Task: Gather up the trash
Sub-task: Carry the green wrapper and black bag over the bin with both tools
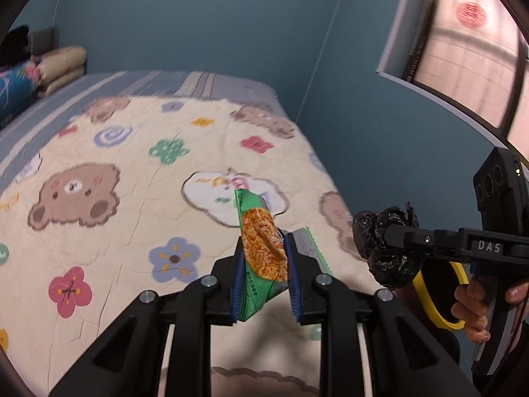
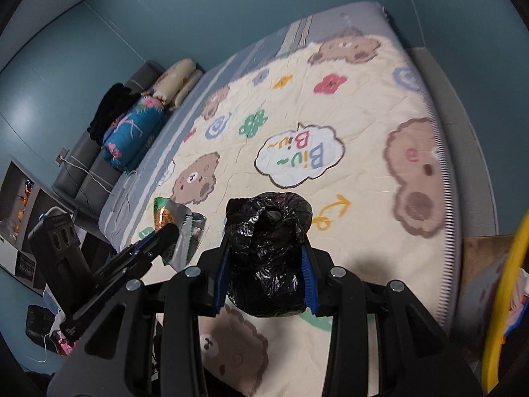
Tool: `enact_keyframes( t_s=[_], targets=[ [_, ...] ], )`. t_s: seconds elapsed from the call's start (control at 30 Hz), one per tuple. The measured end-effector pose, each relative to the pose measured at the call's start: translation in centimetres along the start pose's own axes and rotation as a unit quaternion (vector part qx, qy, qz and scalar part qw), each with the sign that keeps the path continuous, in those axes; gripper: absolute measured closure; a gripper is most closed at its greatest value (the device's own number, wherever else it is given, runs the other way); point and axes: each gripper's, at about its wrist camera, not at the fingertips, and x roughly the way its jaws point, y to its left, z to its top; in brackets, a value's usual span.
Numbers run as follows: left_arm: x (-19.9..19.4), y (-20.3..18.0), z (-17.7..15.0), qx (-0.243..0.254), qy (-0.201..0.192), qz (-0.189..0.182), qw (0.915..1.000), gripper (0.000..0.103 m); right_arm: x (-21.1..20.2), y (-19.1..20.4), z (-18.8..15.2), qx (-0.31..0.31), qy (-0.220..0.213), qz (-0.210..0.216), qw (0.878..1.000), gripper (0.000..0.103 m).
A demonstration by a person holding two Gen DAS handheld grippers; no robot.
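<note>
Both hands are loaded here, held up over the near edge of the bed (image 1: 109, 109). The left gripper (image 1: 264, 258) has its blue pads clamped on a green snack wrapper (image 1: 263, 251), and the wrapper's long axis runs straight out along the fingers, its torn top poking forward past the tips toward the middle of the quilt (image 2: 363, 106). The right gripper (image 2: 264, 264) is pinching a crumpled black plastic bag (image 2: 267, 251), a fat wad that bulges out above and below the pads. Neither piece touches the quilt; both hang clear of it. Now the relation that matters: a yellow-rimmed bin (image 1: 458, 301) peeks in at the right of the bed's near edge, low and behind the right gripper's handle. So the right hand looks the nearer of the two, and the black wad probably goes first. The left hand would have to swing its wrapper rightward, across the near edge, to reach that rim.
</note>
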Motion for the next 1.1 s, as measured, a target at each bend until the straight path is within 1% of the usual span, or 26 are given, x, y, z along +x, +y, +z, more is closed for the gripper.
enact_keyframes(
  t_s=[0.13, 0.43, 0.63, 0.77, 1.0, 1.1],
  targets=[
    [-2.3, -3.6, 0.3, 0.032, -0.022, -0.013, 0.9992, 0.082, -3.7, -0.9, -0.9, 0.001, -0.028, 0.005, 1.0, 0.068],
    [-4.5, -10.2, 0.9, 0.085, -0.045, -0.052, 0.994, 0.082, -10.6, -3.9, -1.9, 0.021, -0.084, 0.008, 0.996, 0.068],
    [-4.6, -13.4, 1.3, 0.104, -0.051, -0.072, 0.9907, 0.082, -14.8, -6.0, -2.6, 0.036, -0.125, 0.006, 0.992, 0.068],
    [-4.4, -16.1, 1.5, 0.125, -0.054, -0.085, 0.987, 0.082, -16.9, -7.4, -3.1, 0.043, -0.147, 0.003, 0.988, 0.068],
    [-3.3, -20.1, 1.6, 0.158, -0.047, -0.107, 0.9805, 0.082, -20.4, -10.6, -3.9, 0.064, -0.181, -0.017, 0.981, 0.068],
    [-2.5, -22.0, 1.6, 0.174, -0.041, -0.115, 0.9772, 0.082, -22.1, -11.9, -4.3, 0.071, -0.2, -0.034, 0.977, 0.068]
  ],
)
